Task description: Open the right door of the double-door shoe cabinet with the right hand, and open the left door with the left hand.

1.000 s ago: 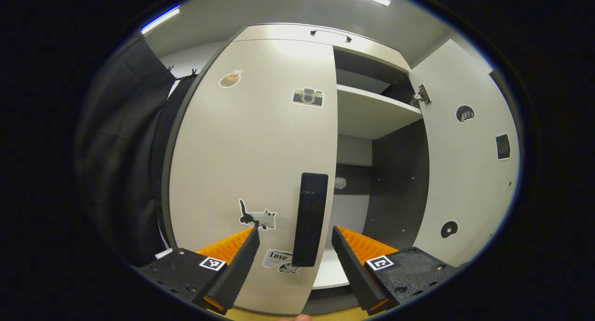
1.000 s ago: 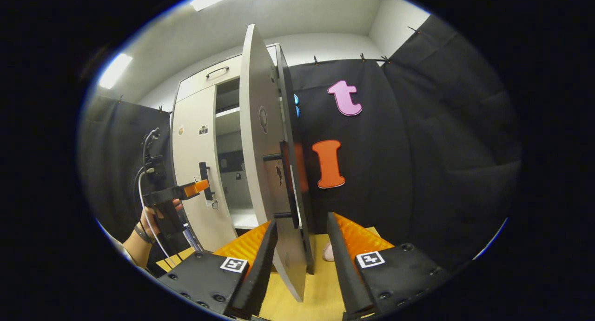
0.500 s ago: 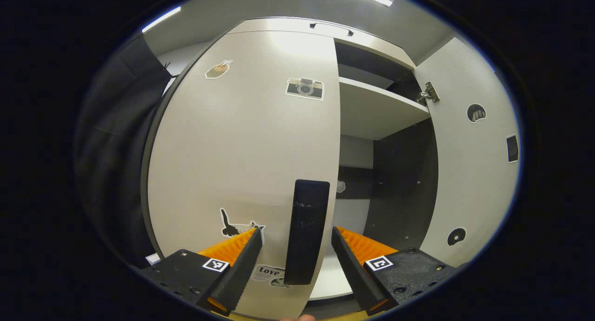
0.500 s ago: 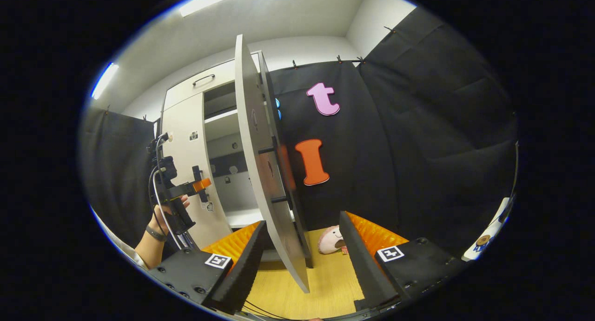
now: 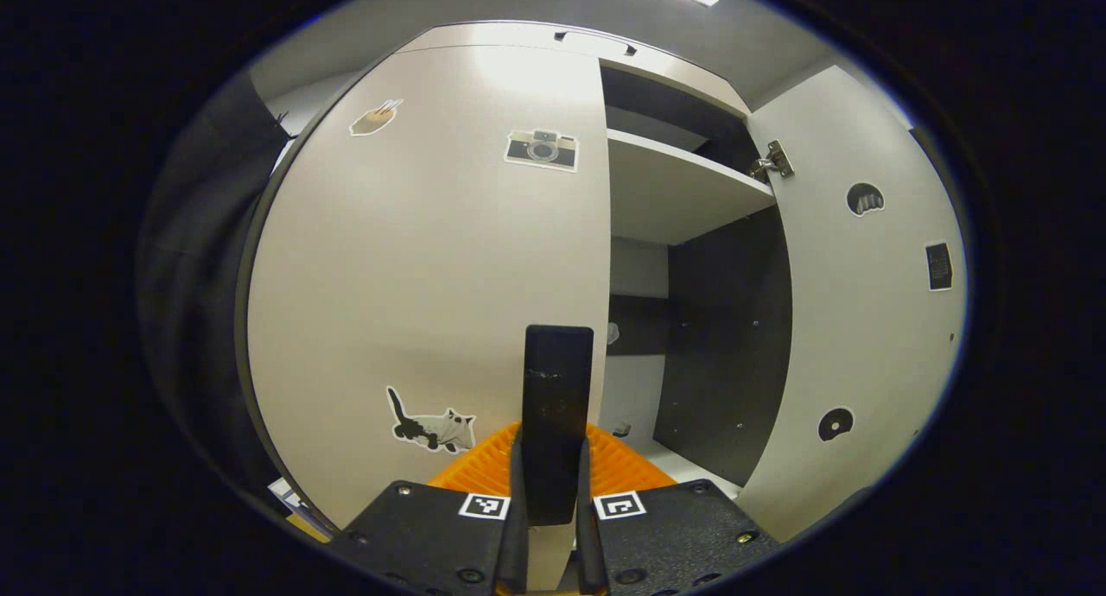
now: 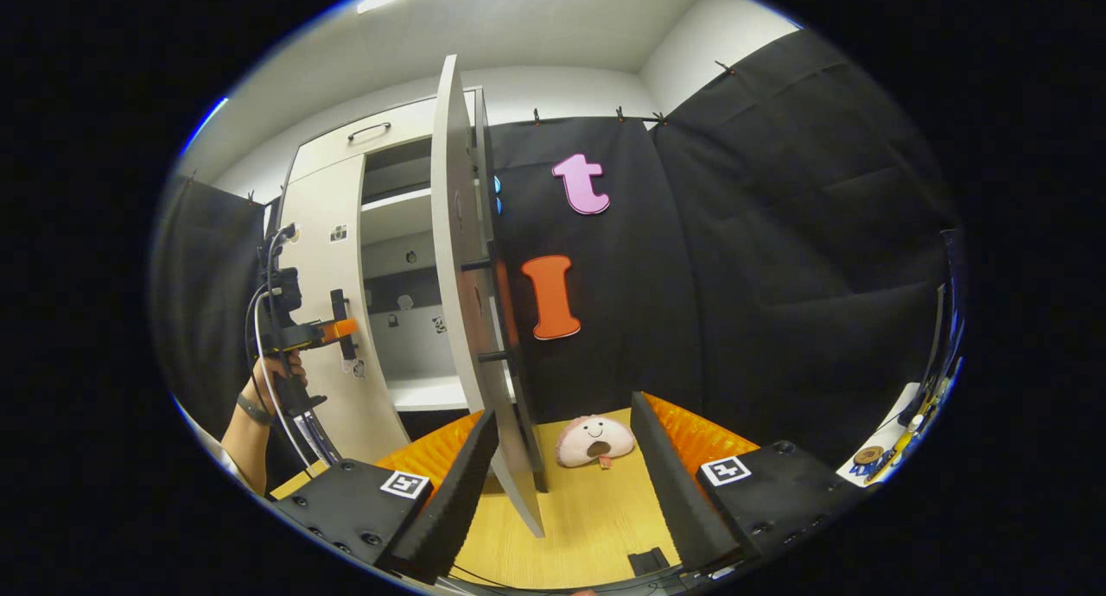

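Observation:
In the left gripper view the pale left door point(image 5: 432, 259) of the shoe cabinet is closed. Its black vertical handle point(image 5: 557, 406) rises from between my left gripper's point(image 5: 548, 535) fingers, which are shut on its lower end. The right door point(image 5: 864, 320) stands wide open. The right gripper view shows that door edge-on point(image 6: 454, 259), its black handle point(image 6: 504, 320) on the far face. My right gripper point(image 6: 562, 492) is open, with the door's lower corner between its spread fingers but touching neither. The left gripper point(image 6: 315, 332), held by a hand point(image 6: 275, 373), sits at the left handle.
Inside the open half are a white shelf point(image 5: 683, 190) and dark walls. A drawer front with a small handle point(image 6: 367, 131) tops the cabinet. A pale plush toy point(image 6: 594, 440) lies on the wooden floor point(image 6: 596, 527) by the black cloth wall.
My left gripper's fingers have closed onto the left door's handle. The right gripper has drawn back from the right door, which has swung farther open.

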`<action>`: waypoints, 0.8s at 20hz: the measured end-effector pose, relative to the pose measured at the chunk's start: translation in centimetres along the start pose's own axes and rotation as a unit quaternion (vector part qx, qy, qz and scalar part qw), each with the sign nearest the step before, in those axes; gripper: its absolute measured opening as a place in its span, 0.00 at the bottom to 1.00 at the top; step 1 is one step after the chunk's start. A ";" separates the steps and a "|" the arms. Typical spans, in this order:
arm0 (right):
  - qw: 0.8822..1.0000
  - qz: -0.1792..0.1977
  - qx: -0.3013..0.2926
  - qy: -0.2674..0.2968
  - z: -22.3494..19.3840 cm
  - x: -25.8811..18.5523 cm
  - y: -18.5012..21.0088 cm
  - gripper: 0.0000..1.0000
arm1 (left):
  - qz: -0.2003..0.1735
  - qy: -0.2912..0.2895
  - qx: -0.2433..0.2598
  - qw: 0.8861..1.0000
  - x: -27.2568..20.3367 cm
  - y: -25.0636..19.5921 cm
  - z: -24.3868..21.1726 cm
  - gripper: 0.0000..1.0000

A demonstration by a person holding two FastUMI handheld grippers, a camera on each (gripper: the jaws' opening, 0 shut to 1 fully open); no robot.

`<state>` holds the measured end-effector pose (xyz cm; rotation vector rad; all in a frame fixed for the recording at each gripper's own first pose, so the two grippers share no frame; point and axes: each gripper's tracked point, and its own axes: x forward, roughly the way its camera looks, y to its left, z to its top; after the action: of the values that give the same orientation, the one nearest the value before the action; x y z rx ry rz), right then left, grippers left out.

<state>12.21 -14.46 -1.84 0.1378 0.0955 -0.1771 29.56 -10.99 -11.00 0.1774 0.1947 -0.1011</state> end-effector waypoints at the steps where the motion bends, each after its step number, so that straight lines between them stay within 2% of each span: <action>1: 1.000 0.004 -0.003 0.003 -0.1 -0.1 0.3 0.98 | -0.004 -0.001 0.006 1.000 -0.1 -0.1 0.0 0.22; 7: 1.000 0.001 -0.009 -0.005 0.0 -0.5 0.3 0.99 | -0.033 0.002 -0.018 0.999 -0.8 0.1 -0.1 0.22; 10: 1.000 0.013 -0.002 -0.004 -0.1 -0.8 1.0 0.98 | -0.048 0.012 -0.011 0.999 -1.0 0.3 -0.1 0.22; 11: 1.000 0.017 -0.003 -0.005 -0.1 -0.9 1.2 0.89 | -0.052 0.013 -0.012 0.999 -1.3 0.4 -0.1 0.22; 12: 1.000 0.021 -0.005 -0.005 0.0 -1.0 1.3 0.89 | -0.053 0.013 -0.013 0.998 -1.9 0.6 0.0 0.22; 13: 1.000 0.024 -0.009 -0.005 0.1 -0.9 1.3 0.98 | -0.054 0.015 -0.014 0.998 -2.5 0.6 -0.1 0.22; 15: 0.999 0.029 -0.014 -0.005 0.1 -0.8 1.4 0.98 | -0.057 0.017 -0.012 0.998 -3.3 0.9 -0.2 0.22; 16: 0.999 0.032 -0.016 -0.006 0.1 -0.9 1.6 0.88 | -0.059 0.019 -0.009 0.998 -3.6 1.1 -0.2 0.22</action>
<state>11.67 -12.76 -1.40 0.1073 0.0812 -0.1120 26.16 -9.57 -10.29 0.1507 0.2446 -0.2140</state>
